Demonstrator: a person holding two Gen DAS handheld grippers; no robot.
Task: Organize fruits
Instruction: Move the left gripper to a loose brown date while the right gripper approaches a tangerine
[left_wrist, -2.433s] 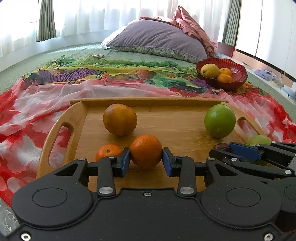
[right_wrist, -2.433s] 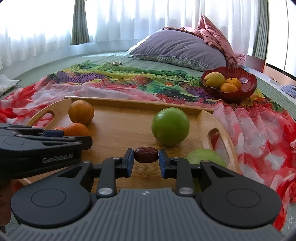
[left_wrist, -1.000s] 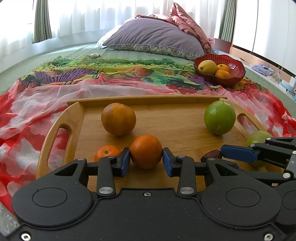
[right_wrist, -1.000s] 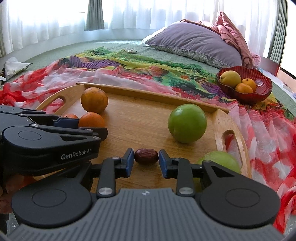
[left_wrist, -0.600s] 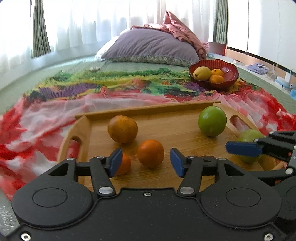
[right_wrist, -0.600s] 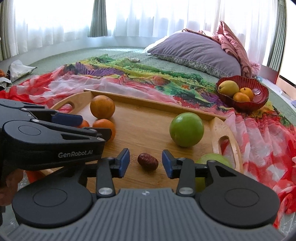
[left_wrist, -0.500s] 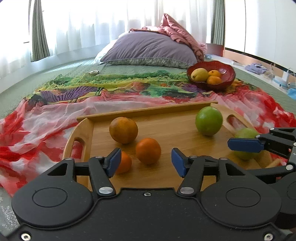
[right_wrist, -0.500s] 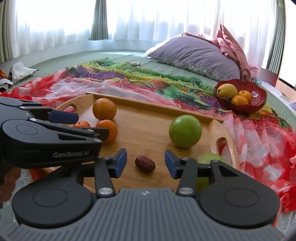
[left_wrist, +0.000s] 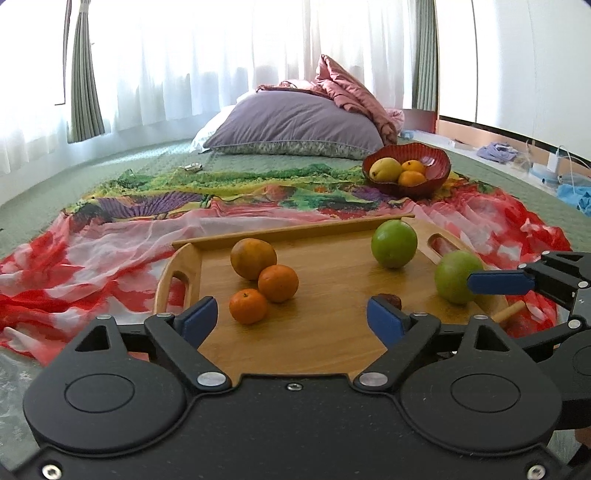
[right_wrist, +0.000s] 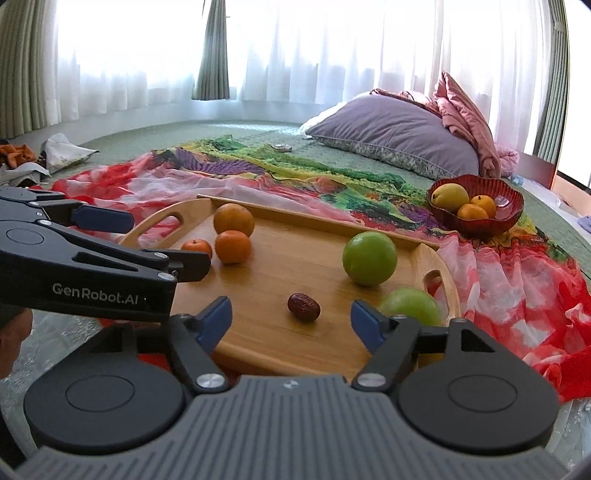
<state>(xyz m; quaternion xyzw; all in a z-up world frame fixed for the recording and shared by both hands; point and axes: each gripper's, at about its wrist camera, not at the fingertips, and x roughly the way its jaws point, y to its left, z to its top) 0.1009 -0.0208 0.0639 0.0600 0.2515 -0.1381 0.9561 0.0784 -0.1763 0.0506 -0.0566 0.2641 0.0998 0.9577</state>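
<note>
Standing spread with nothing between its jaws, which have just been opening, the left hand-held gripper (left_wrist: 291, 319) is hovering over the wooden tray (left_wrist: 332, 339) near three oranges (left_wrist: 277, 283). The right hand-held gripper (right_wrist: 291, 319), likewise just opened wide, is facing the date (right_wrist: 303, 307) lying free on the tray beside two green fruits (right_wrist: 369, 258).

Left gripper (left_wrist: 291, 319): matte black body, 2 round raised discs, silver pivot screws, blue pads on fingers (left_wrist: 195, 319). White "GenRobot.AI" lettering on side, seen from right cam. Right gripper (right_wrist: 291, 321): same black linkage w/ blue pads, but grey ribbed housing, small logo at centre.
</note>
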